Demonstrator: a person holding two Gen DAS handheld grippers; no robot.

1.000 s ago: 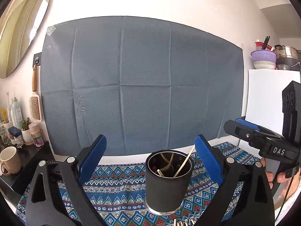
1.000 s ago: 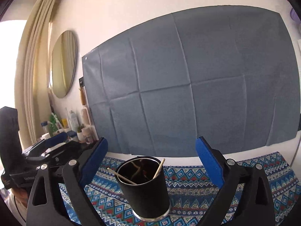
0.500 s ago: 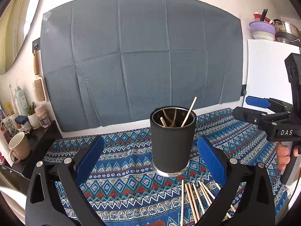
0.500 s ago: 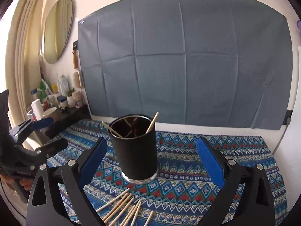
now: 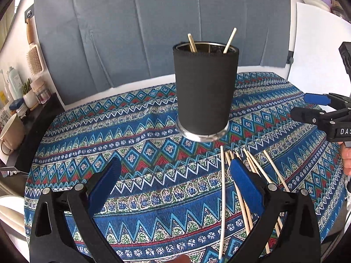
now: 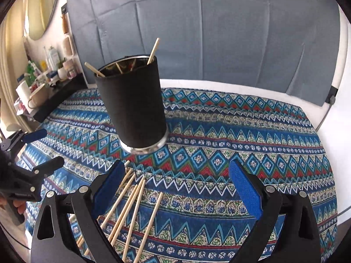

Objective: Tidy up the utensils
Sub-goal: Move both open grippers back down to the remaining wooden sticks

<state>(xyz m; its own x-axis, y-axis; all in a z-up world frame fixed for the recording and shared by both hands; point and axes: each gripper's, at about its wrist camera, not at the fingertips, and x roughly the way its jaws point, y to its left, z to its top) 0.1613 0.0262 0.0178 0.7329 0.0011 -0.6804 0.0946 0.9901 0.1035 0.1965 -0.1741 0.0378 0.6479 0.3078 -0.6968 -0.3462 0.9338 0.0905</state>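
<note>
A black cup (image 5: 205, 89) with a metal base stands upright on the patterned tablecloth (image 5: 92, 131); two wooden chopsticks (image 5: 230, 40) poke out of it. It also shows in the right wrist view (image 6: 133, 105). Several loose chopsticks (image 5: 222, 197) lie on the cloth in front of the cup, also in the right wrist view (image 6: 133, 210). My left gripper (image 5: 175, 175) is open and empty above the cloth, its right finger over the loose sticks. My right gripper (image 6: 176, 175) is open and empty, its left finger over the sticks.
A black shelf (image 5: 35, 131) at the left holds a mug (image 5: 11, 133), jars and bottles. A grey cloth (image 5: 153, 22) hangs on the back wall. A white board (image 5: 316, 43) stands at the right. The right gripper appears at the left wrist view's right edge (image 5: 316, 114).
Both grippers have pulled back from the cup and tilted down. The cup now stands farther off, and the loose chopsticks on the cloth have come into view.
</note>
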